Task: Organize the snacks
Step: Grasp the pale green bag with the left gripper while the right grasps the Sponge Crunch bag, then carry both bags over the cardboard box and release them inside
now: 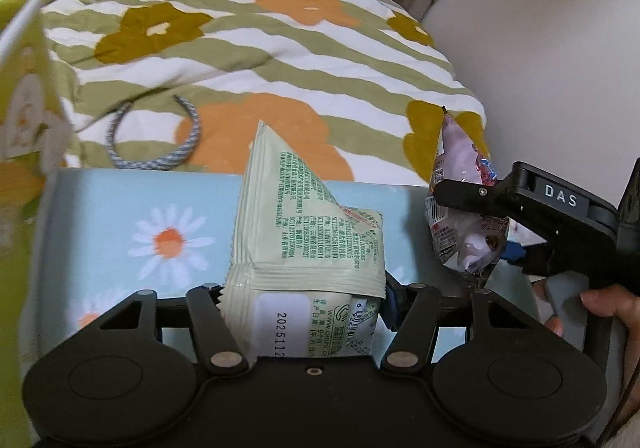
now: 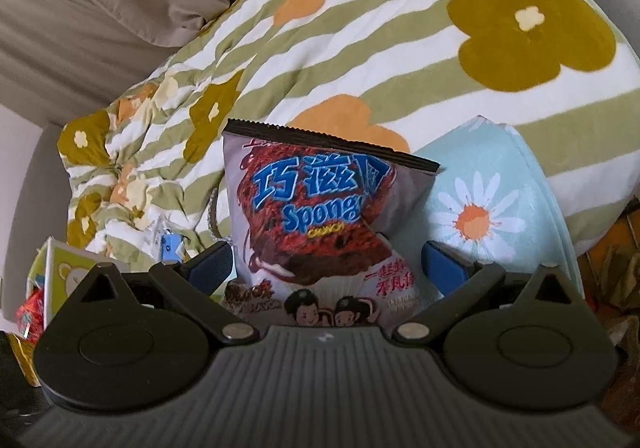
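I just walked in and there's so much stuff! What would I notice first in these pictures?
Probably the snack packets. A pale green packet stands pinched in the left hand-held gripper, over a light blue daisy-print box. A purple chocolate Sponge packet sits clamped in the right hand-held gripper. Behind both spreads a big quilt with green stripes and orange flowers, with a hairband lying on it.

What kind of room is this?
Probably a bedroom, on a bed: a floral striped quilt covers the surface, a daisy-print pillow lies on it, and a hair tie sits on the quilt.
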A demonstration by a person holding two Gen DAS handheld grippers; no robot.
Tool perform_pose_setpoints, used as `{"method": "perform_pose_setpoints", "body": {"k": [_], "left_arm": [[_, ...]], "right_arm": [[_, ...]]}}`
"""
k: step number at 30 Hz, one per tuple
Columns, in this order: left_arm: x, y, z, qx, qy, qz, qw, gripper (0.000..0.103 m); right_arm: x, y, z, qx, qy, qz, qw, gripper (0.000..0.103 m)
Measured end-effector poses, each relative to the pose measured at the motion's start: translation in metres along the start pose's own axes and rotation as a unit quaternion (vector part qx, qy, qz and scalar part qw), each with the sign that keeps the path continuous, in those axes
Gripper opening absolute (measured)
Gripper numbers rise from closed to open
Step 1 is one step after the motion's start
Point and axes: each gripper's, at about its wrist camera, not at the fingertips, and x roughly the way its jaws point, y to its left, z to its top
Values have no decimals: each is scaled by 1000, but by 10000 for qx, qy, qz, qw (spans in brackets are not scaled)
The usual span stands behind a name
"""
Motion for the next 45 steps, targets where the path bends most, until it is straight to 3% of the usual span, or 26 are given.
{"method": "perform_pose_setpoints", "body": {"k": [2, 8, 16, 21, 28, 33, 39, 42, 45], "left_arm": [[-6, 1, -3, -12, -62, 50, 10000, 65], [-20, -2, -9, -11, -218, 131, 9997, 65], [-77, -15, -18, -2, -852, 259, 9960, 65], [-133, -14, -28, -182, -1474, 317, 9884, 65], [-213, -7, -51, -414, -2111, 687, 9742, 65], [-261, 15, -68, -554, -2418, 906, 9645, 65], [-297, 58, -77, -745, -2552, 951, 9593, 65], [-309, 83, -80, -743, -2538, 939, 9598, 65], [-314, 117, -80, -785, -2334, 776, 9661, 65]], "right_arm": [[1, 2, -1, -85, -3, 19, 10000, 103], [-3, 10, -5, -406, -25, 9, 9992, 85], [-46, 38, -18, -914, -327, 157, 9952, 84], [-83, 73, -25, -1468, -515, 453, 9868, 84], [-132, 137, -39, -2251, -670, 1074, 9661, 84], [-156, 183, -57, -2627, -741, 1529, 9498, 84], [-166, 238, -89, -2870, -777, 1804, 9376, 84], [-164, 265, -107, -2897, -796, 1805, 9366, 84], [-159, 291, -126, -2861, -814, 1693, 9396, 84]]}}
